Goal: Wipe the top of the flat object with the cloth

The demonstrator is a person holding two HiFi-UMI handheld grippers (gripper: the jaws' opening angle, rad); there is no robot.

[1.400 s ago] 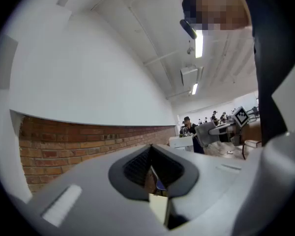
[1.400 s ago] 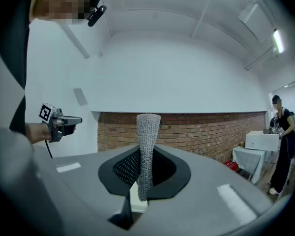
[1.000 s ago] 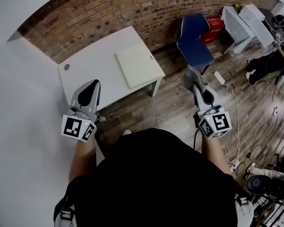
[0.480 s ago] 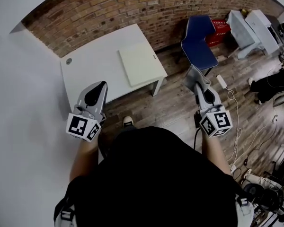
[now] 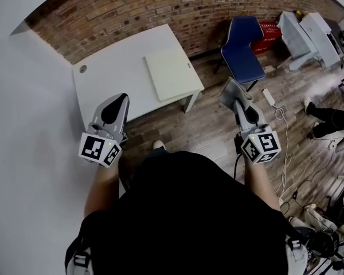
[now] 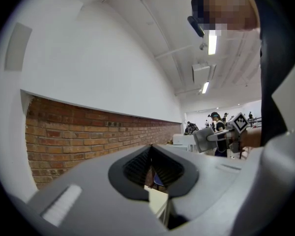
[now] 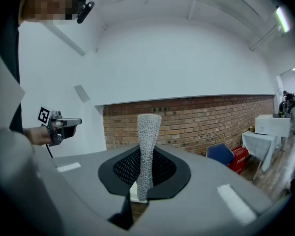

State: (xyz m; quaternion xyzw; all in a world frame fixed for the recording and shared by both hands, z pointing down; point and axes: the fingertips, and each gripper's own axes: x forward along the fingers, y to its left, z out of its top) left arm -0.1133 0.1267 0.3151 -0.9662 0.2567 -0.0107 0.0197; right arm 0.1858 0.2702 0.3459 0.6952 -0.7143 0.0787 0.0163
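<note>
A flat cream board (image 5: 168, 73) lies on the right part of a low white table (image 5: 106, 76) by the brick wall. My right gripper (image 5: 235, 96) hangs over the wooden floor to the right of the table, well away from the board. It is shut on a grey knitted cloth (image 7: 147, 132), which stands up out of the jaws; the cloth (image 5: 230, 90) also shows in the head view. My left gripper (image 5: 117, 101) is held over the table's near edge, shut with nothing in it. In the left gripper view its jaws (image 6: 150, 151) meet.
A blue chair (image 5: 243, 46) stands right of the table, with a red crate (image 5: 270, 31) behind it. White cloth-covered tables (image 5: 307, 36) stand at the far right. A power strip and cables (image 5: 275, 105) lie on the floor. A person's legs (image 5: 332, 119) show at the right edge.
Both grippers keep nearly the same pose; the left one has edged slightly toward the table. My shoe now shows below the table. The person at the right edge has shifted.
</note>
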